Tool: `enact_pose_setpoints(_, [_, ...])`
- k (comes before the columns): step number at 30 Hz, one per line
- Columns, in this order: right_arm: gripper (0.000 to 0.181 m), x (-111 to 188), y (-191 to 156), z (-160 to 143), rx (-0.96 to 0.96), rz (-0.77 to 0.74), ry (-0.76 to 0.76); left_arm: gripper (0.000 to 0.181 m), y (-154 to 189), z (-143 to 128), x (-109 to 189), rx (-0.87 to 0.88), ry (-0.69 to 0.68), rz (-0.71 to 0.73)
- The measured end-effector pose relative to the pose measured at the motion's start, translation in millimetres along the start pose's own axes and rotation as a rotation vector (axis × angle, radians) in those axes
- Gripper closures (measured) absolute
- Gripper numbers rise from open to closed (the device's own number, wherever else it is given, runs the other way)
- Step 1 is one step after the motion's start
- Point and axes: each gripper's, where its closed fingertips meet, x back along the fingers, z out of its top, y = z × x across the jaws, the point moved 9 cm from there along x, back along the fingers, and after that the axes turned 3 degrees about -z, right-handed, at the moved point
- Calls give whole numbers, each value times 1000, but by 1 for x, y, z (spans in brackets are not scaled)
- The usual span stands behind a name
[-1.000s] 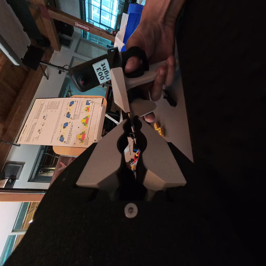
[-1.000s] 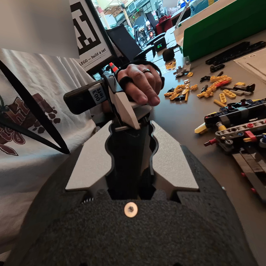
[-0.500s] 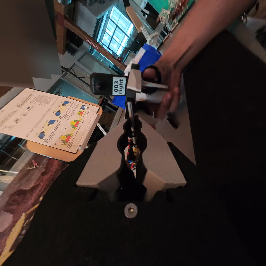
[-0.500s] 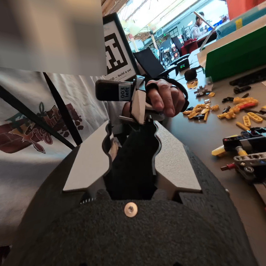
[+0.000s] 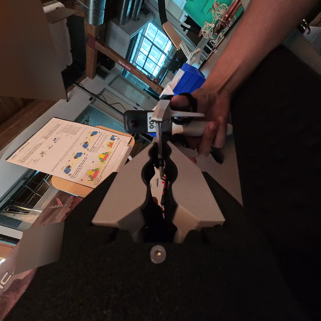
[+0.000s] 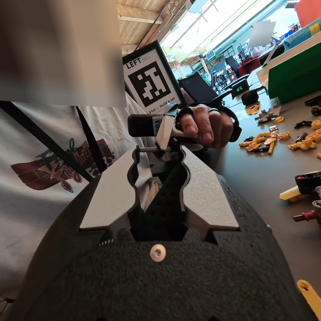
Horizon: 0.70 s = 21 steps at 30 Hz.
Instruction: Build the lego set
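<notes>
My two grippers face each other in the air beside the table. My left gripper has its jaws close together with a narrow gap. I see nothing clamped and cannot tell if it grips anything. Through the gap I see coloured lego bits. The right gripper, held by a hand, shows just ahead. My right gripper is open and empty, its jaws either side of the left gripper and its black body. A part-built black lego model lies on the table at the right.
Loose yellow and black pieces lie scattered on the table, and a yellow part sits at the near right. A green box stands behind them. A framed marker card and the person's shirt are at the left. An instruction sheet stands on a board.
Both grippers have tilted upward while staying face to face. The right gripper has turned so its camera lies level in the left view. Neither jaw gap has visibly changed.
</notes>
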Motion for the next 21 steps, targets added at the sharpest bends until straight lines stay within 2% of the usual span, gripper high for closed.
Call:
enact_pose_setpoints(8, [139,0,-1,0,8,12,7,179,0,0,-2,-26,10,20])
enact_pose_setpoints(15, [139,3,-2,1,194,-136,-33,179,4,-6,-5,-81,-78,32])
enact_pose_setpoints(21, [141,4,-2,1,267,-188,-46,179,4,-9,-8,-102,-114,38])
